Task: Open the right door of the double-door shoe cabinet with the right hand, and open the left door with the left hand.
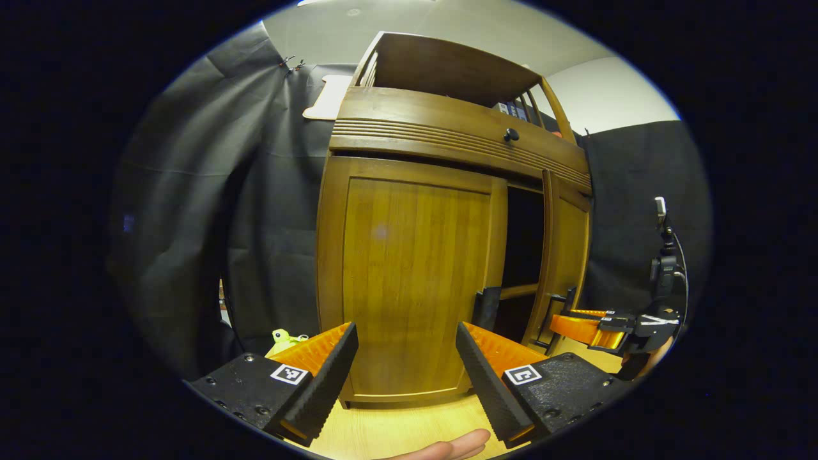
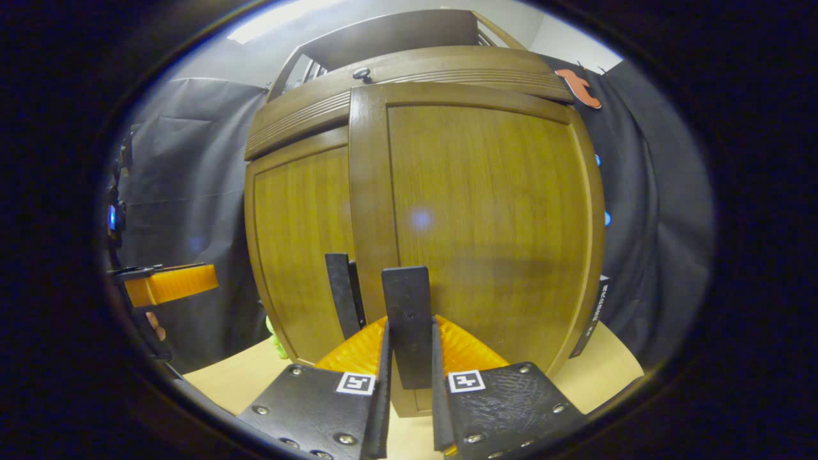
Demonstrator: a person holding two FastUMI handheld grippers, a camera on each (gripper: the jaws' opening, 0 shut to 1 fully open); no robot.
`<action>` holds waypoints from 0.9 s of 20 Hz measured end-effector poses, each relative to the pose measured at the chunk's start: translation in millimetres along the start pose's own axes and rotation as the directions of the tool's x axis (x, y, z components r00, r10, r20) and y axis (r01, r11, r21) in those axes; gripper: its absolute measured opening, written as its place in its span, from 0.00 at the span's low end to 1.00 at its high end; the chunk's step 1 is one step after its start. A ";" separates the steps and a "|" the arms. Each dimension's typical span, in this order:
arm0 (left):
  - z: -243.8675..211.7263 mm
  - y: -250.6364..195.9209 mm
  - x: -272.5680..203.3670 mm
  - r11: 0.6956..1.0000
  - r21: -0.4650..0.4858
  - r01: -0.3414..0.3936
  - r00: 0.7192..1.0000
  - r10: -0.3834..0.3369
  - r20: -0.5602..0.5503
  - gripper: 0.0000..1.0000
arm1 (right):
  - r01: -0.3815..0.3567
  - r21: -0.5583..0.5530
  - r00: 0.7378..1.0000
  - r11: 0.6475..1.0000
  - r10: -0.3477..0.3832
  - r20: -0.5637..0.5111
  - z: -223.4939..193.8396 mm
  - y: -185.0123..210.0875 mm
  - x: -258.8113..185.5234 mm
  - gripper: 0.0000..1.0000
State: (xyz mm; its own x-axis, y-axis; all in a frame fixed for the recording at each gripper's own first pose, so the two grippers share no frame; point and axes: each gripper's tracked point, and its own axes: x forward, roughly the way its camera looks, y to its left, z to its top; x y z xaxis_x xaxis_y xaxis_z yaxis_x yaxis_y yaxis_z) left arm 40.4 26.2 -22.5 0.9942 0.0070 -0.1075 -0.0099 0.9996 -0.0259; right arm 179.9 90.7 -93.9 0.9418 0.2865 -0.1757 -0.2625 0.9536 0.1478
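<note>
The wooden shoe cabinet (image 1: 447,128) stands on a light table. Its left door (image 1: 409,275) is closed, with a black upright handle (image 1: 487,306) at its inner edge. My left gripper (image 1: 406,358) hangs open just in front of that door, touching nothing. The right door (image 1: 565,255) has swung out a little, leaving a dark gap (image 1: 524,236). In the right gripper view, my right gripper (image 2: 409,332) is shut on the right door's black handle (image 2: 407,300), close against the right door (image 2: 492,217). The left door (image 2: 300,243) and its handle (image 2: 342,294) are beside it.
A drawer front with a dark knob (image 1: 510,135) runs above the doors, under an open shelf. A small green object (image 1: 284,335) lies on the table (image 1: 396,428) left of the cabinet. Black cloth hangs behind and on both sides. A fingertip (image 1: 447,447) shows at the bottom.
</note>
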 end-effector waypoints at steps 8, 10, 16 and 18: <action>-1.4 -14.4 -0.7 0.999 0.020 0.030 1.000 -0.031 0.002 0.96 | -0.024 0.012 1.000 1.000 0.023 0.016 3.7 0.9 -0.2 0.23; -2.6 -13.7 0.2 1.000 0.018 0.023 1.000 -0.023 -0.004 0.96 | -0.032 0.017 0.999 0.999 0.032 0.020 3.5 1.4 0.0 0.25; -4.7 -10.9 3.7 1.000 0.014 0.003 1.000 -0.003 -0.009 0.96 | -0.019 0.036 0.999 0.999 0.017 0.039 9.4 -5.9 -12.5 0.21; -6.4 -13.1 5.0 1.000 0.022 0.011 1.000 -0.010 -0.014 0.92 | -0.007 0.039 0.999 0.999 0.005 0.047 9.6 -12.1 -23.7 0.21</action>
State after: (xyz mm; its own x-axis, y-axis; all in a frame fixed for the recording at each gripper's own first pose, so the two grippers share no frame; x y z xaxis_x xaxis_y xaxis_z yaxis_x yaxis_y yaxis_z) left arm 44.8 13.0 -29.1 0.9927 -0.0038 -0.1208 0.0033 1.0000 -0.0048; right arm 162.8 71.5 -82.2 0.9493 0.2864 -0.1294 -0.2604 0.9473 0.1863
